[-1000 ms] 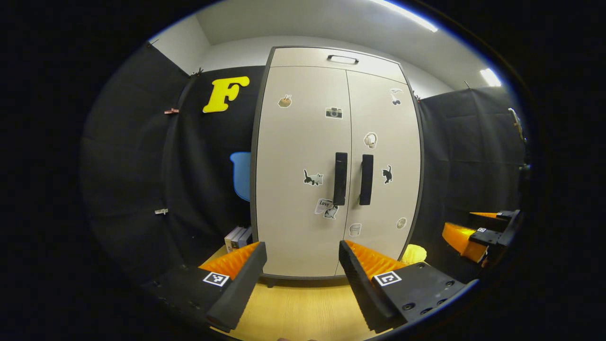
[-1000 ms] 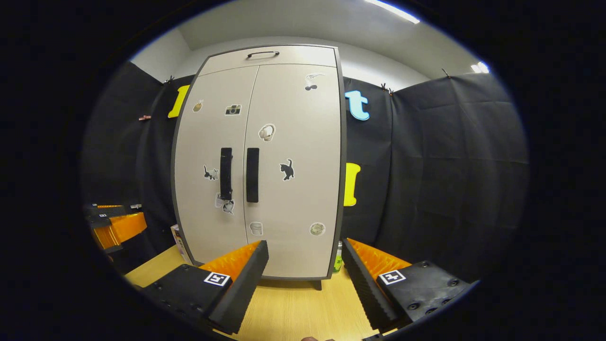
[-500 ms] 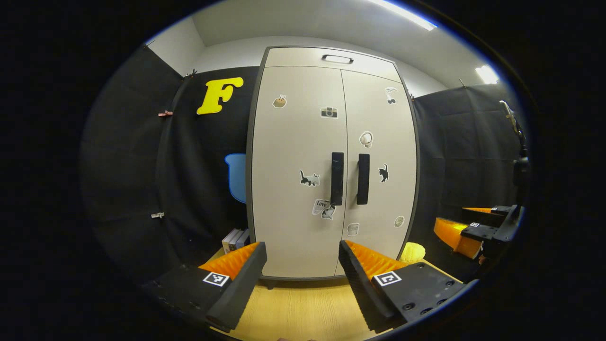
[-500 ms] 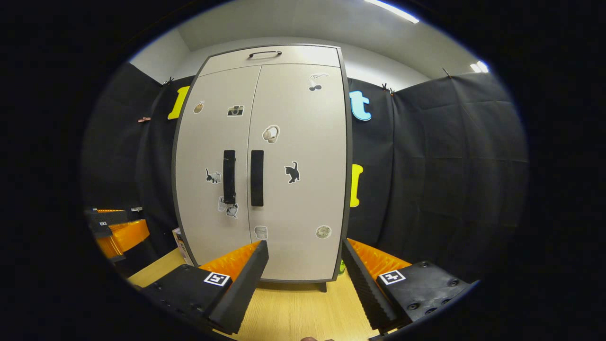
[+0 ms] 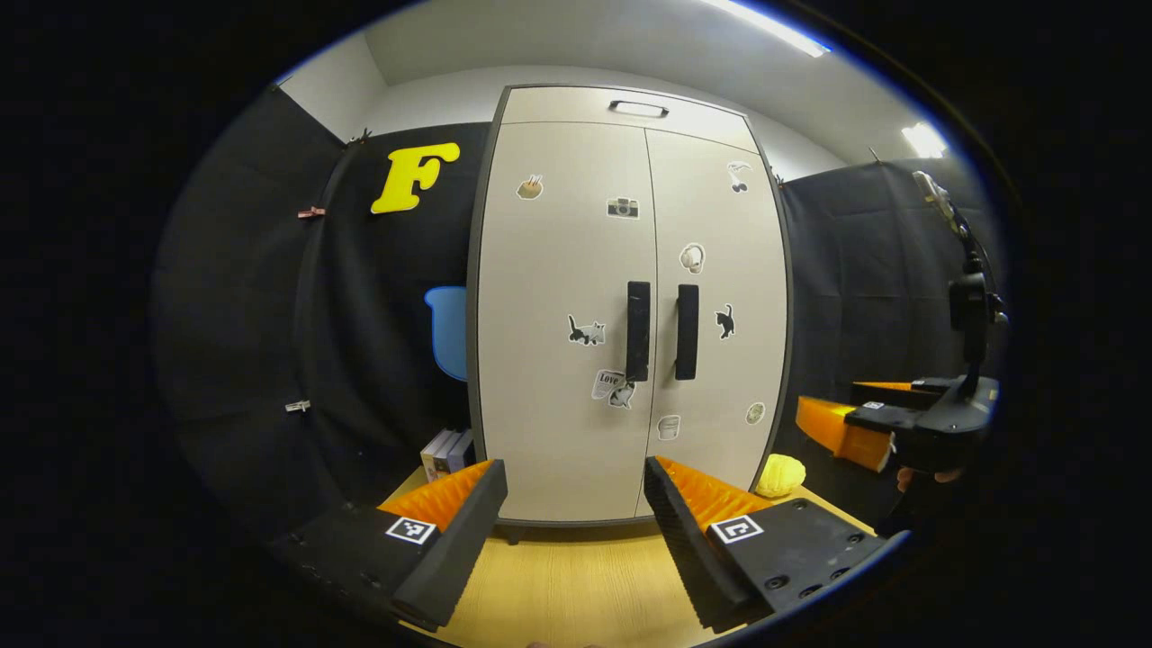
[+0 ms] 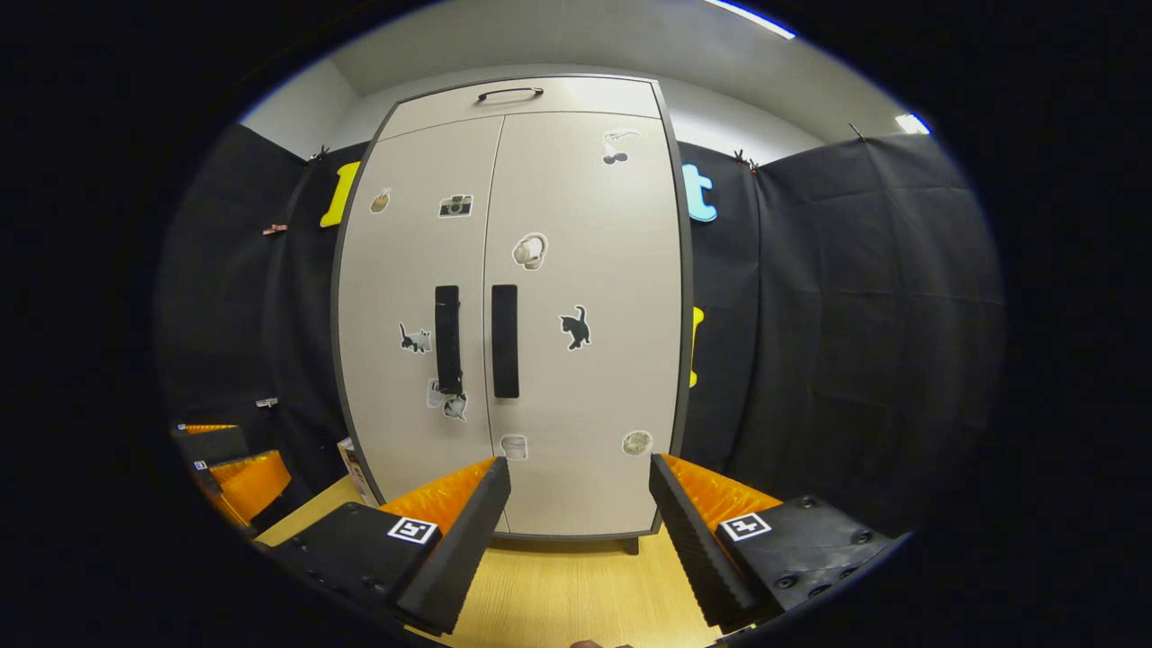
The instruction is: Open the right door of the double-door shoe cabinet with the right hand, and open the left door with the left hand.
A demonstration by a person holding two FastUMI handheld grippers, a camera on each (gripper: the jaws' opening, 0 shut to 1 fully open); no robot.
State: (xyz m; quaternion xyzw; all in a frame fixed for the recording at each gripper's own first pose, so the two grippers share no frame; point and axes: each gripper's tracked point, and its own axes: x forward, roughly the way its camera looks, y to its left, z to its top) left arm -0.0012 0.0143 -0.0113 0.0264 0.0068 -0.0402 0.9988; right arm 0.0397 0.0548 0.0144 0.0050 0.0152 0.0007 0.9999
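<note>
A beige double-door shoe cabinet [image 5: 558, 270] [image 6: 585, 378] with stickers stands ahead on a wooden floor, both doors closed. Two black vertical handles sit side by side at the middle seam: the left door's handle [image 5: 637, 330] [image 6: 447, 339] and the right door's handle [image 5: 687, 331] [image 6: 505, 341]. My left gripper [image 5: 576, 486] is open, well short of the cabinet, nothing between its fingers. My right gripper [image 6: 580, 481] is open too, low in front of the right door; it also appears at the right of the left gripper view [image 5: 841, 427].
Books [image 5: 445, 453] stand on the floor left of the cabinet and a yellow ribbed object [image 5: 779, 475] lies at its right foot. Black cloth walls close in on both sides. A wooden floor [image 5: 576, 585] stretches between me and the cabinet.
The right gripper has moved forward toward the cabinet, which looms larger in its view. The left gripper has shifted only slightly.
</note>
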